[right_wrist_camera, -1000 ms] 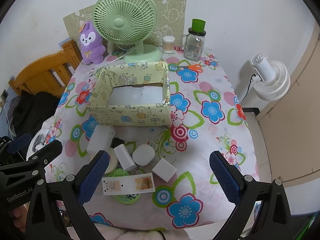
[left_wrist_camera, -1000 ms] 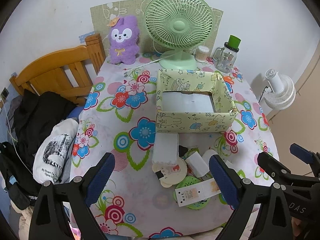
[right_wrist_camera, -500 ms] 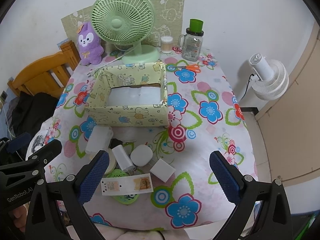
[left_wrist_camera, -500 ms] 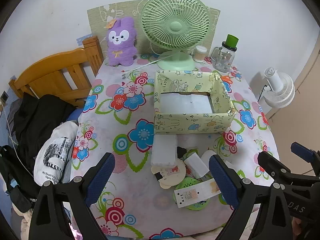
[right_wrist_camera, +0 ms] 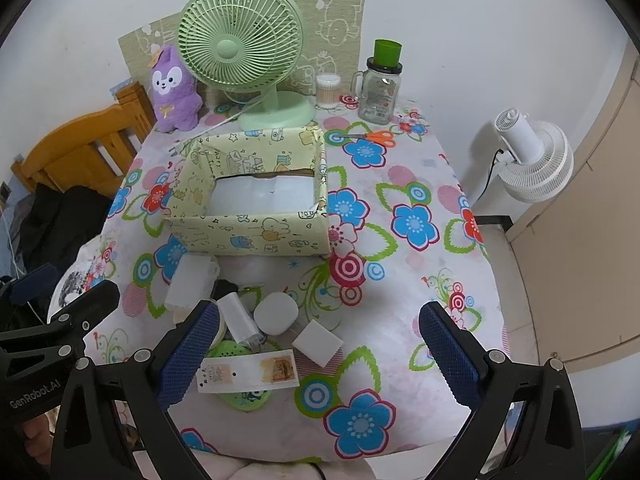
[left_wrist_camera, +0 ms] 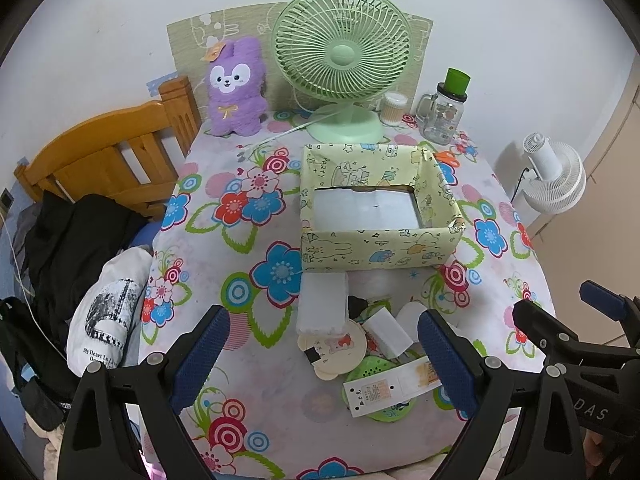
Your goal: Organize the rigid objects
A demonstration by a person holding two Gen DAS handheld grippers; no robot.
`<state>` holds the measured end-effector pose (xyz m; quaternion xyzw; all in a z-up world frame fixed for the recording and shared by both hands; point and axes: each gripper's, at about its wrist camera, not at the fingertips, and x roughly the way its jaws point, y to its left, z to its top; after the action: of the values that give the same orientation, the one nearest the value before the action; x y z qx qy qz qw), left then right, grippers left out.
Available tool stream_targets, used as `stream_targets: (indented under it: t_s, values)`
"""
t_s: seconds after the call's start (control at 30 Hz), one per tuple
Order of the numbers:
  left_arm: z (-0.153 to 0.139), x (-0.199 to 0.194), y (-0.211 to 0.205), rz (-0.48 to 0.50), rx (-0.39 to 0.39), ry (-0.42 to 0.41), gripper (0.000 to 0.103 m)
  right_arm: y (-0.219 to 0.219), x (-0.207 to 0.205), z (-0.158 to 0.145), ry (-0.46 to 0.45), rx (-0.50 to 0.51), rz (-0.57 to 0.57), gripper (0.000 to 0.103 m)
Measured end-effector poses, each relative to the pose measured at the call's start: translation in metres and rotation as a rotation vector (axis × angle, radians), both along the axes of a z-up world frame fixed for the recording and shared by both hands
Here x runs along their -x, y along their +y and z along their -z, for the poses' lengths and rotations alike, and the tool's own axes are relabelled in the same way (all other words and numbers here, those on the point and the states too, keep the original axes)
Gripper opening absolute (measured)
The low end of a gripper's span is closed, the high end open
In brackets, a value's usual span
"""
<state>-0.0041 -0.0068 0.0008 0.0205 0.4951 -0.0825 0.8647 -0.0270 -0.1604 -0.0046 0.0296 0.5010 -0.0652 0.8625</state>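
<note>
A cluster of small rigid items (right_wrist_camera: 256, 332) is lying at lower centre of the right wrist frame, on the floral tablecloth (right_wrist_camera: 400, 264), just below the yellow patterned box (right_wrist_camera: 256, 232), which is sitting open at mid-frame. The left gripper (left_wrist_camera: 320, 352) is hovering released over the cluster, nothing between its pads. The right gripper (right_wrist_camera: 316, 352) is likewise standing wide apart, grasping nothing. A green fan (right_wrist_camera: 240, 48) is standing at upper centre behind the box.

Tablecloth (right_wrist_camera: 400, 300) white with blue/red/green flowers, box (right_wrist_camera: 256, 236) pale yellow cartoon print, desk fan (right_wrist_camera: 240, 48) mint green, plush (right_wrist_camera: 174, 88) purple, scissors (right_wrist_camera: 376, 137) orange-handled, jar (right_wrist_camera: 380, 92) clear with green lid, floor fan (right_wrist_camera: 532, 160) white.
</note>
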Motion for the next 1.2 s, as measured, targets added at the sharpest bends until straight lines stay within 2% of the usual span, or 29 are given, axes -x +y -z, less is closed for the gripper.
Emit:
stream_targets:
  t_s: [0.9, 1.2]
  values:
    - [0.0, 0.0, -0.004, 0.005, -0.006, -0.001, 0.096, -0.004, 0.001, -0.002, -0.008, 0.018, 0.004, 0.102]
    - [0.008, -0.005, -0.011, 0.027, -0.032, 0.009, 0.096, -0.004, -0.001, 0.002, 0.0, 0.006, 0.004, 0.101]
